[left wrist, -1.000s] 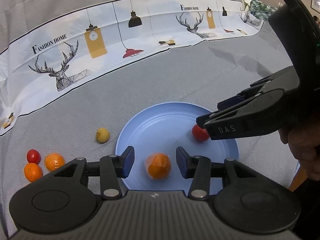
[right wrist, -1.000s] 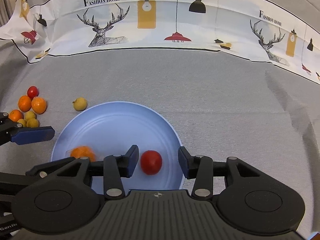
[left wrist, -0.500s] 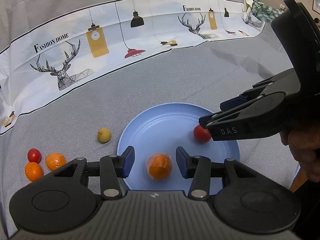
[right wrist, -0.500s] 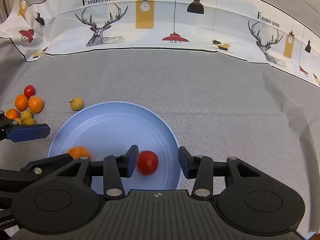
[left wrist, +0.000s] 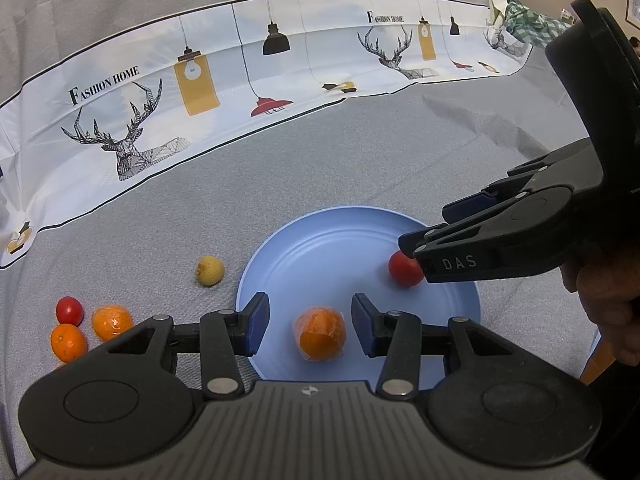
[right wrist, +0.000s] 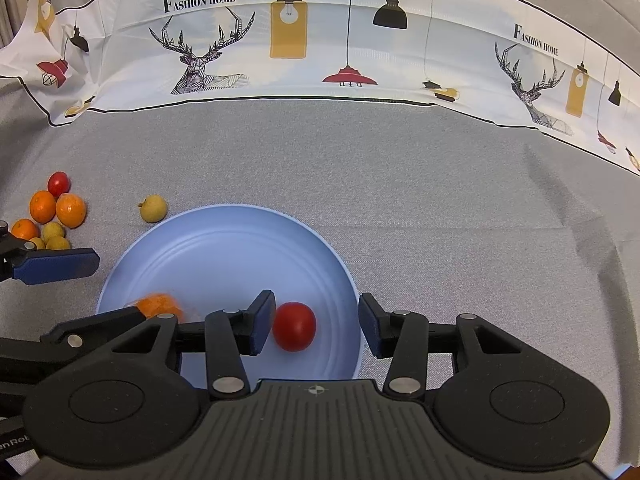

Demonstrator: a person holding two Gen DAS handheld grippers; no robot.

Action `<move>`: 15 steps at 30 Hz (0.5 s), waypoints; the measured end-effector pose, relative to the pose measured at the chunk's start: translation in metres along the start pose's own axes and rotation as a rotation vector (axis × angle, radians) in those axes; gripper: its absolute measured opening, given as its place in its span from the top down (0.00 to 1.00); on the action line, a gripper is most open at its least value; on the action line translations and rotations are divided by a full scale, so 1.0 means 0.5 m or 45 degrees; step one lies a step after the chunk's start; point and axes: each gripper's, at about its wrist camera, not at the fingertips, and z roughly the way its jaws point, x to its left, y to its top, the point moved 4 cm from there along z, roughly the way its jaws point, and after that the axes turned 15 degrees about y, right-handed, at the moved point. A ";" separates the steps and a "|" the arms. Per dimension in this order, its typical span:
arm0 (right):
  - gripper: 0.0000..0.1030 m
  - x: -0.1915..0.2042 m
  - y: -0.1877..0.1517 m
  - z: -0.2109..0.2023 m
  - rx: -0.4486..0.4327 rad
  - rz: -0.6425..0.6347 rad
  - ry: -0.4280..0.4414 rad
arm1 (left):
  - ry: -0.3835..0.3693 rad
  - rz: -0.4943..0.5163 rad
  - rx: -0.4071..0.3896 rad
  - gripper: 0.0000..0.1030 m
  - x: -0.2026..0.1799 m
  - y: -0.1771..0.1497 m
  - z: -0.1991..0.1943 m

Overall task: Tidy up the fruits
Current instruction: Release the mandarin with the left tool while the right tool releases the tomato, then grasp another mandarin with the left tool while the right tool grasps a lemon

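Straddling wrapped orange [left wrist: 320, 333], left gripper [left wrist: 307, 322] spread; right gripper [right wrist: 316, 328] spread around smooth tomato [right wrist: 294, 331].

Bright, even light – soft shadows, sharp focus – strong fisheye bending at edges.

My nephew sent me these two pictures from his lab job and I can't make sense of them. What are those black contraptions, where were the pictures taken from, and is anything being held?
No robot here: a person holds a two-fingered claw in each hand, each carrying a forward-looking camera.

The left claw is open around a wrapped orange on a blue plate. The right claw is open around a red tomato on that plate. Neither grips anything.

Loose on the grey cloth: a yellow fruit near the plate, and a fruit pile further left.
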 end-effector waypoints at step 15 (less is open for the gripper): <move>0.61 0.008 0.022 -0.015 -0.103 0.028 -0.020 | 0.023 -0.074 0.015 0.77 0.036 0.010 0.005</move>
